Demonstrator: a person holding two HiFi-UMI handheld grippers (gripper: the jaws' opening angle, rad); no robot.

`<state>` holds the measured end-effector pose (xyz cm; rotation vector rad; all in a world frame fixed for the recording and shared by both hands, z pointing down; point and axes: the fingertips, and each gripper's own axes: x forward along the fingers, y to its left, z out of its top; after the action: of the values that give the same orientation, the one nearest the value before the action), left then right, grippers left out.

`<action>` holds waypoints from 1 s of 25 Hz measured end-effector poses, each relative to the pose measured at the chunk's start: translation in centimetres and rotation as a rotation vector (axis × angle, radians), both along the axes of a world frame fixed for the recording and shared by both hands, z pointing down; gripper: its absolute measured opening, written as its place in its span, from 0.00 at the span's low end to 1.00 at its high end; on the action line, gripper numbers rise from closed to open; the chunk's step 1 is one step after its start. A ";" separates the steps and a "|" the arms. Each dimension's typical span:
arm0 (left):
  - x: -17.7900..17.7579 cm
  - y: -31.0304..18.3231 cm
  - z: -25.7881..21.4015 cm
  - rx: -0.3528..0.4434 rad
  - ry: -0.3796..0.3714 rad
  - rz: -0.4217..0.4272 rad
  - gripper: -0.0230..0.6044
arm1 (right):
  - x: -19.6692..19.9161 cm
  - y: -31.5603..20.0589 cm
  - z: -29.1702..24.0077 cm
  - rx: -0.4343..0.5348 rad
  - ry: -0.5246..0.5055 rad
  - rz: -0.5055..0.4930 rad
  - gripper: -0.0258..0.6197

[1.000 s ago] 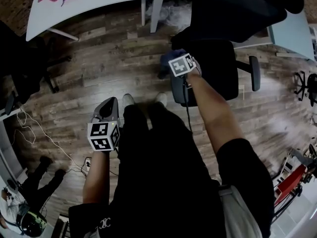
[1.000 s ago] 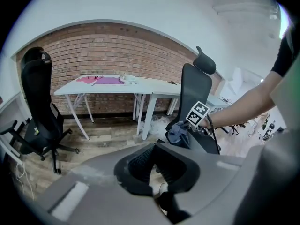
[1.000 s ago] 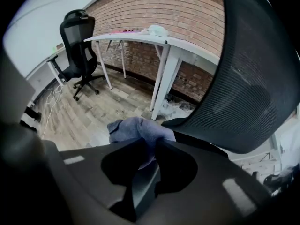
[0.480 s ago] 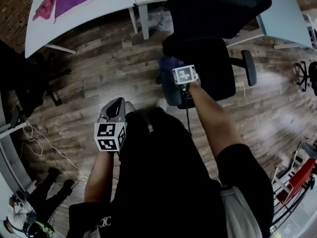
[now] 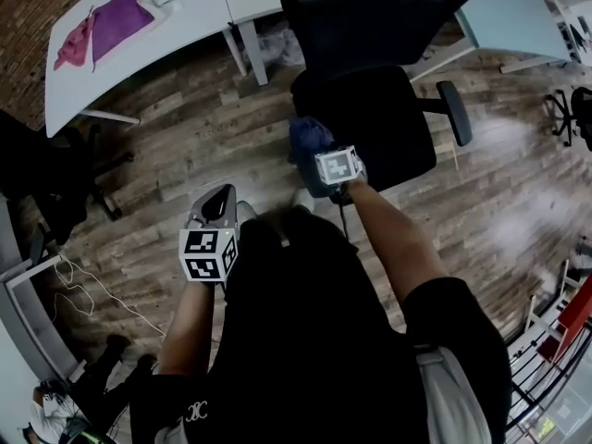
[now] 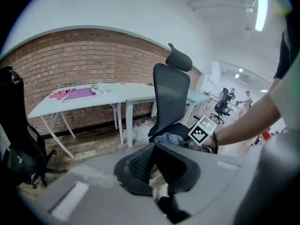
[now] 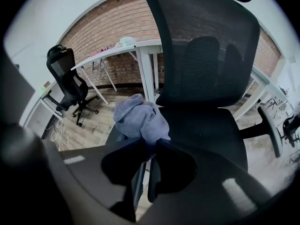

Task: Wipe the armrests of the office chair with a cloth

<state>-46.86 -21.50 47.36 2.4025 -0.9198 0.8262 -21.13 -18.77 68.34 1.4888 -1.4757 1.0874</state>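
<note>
Right gripper (image 7: 151, 146) pinches a soft blue-grey cloth (image 7: 140, 118) by its lower fold. The cloth is bunched on the near armrest (image 5: 311, 183) of the office chair (image 5: 370, 109), at the centre of the head view. Light and limp, the cloth probably needs downward pressure to wipe. Left gripper (image 6: 153, 149), lower left, hangs idle, its jaws together on nothing.

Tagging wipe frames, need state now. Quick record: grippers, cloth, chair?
left gripper: shut, empty, away from the chair
right gripper: shut on cloth
cloth: blue-grey, bunched, on armrest
armrest: the one on the left gripper's side, under cloth
other armrest: bare, no gripper near
chair: black, seat empty
</note>
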 end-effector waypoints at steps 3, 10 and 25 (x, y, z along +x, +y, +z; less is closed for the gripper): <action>0.5 0.0 -0.2 0.004 0.005 0.016 0.05 | -1.2 0.7 0.2 0.036 -0.039 -0.002 0.17; 0.8 -0.2 -0.1 -0.002 0.004 0.043 0.05 | -3.2 2.8 0.0 0.097 -0.115 0.046 0.17; 3.0 -1.0 0.9 -0.017 -0.006 0.144 0.05 | -5.1 6.3 -0.2 0.085 -0.109 0.050 0.17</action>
<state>-43.86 -22.51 48.30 2.4750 -0.7461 0.8901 -26.20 -12.48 68.11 1.5532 -1.5847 1.1652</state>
